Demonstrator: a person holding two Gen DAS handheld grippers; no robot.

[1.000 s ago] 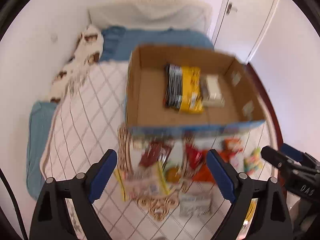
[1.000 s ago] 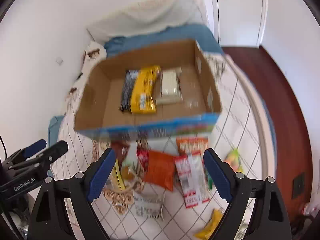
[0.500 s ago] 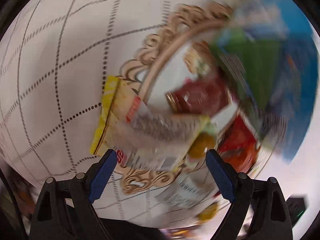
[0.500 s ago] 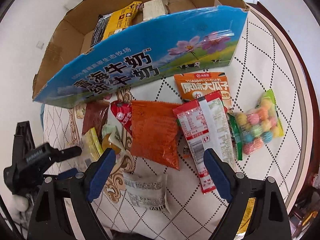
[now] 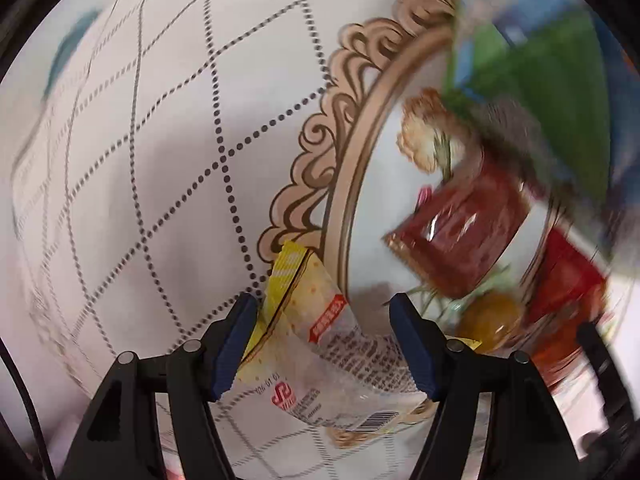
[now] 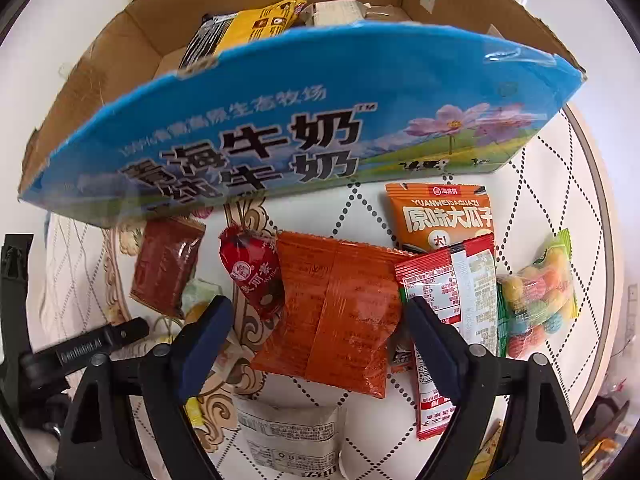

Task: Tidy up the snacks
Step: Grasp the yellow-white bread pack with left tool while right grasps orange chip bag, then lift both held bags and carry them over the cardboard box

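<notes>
My left gripper is open, its jaws either side of a clear and yellow cracker packet lying on the patterned cloth. A dark red packet lies to its right. My right gripper is open low over an orange-red snack bag. The blue cardboard box stands behind it with a yellow-black pack inside. The left gripper shows at the lower left of the right wrist view.
Around the orange-red bag lie a small red pouch, an orange seed bag, a red-white sachet, a candy bag and a white packet. The round table's edge curves at right.
My left gripper has dropped down to the cracker packet, jaws narrower. My right gripper has lowered toward the orange-red bag and the box front.
</notes>
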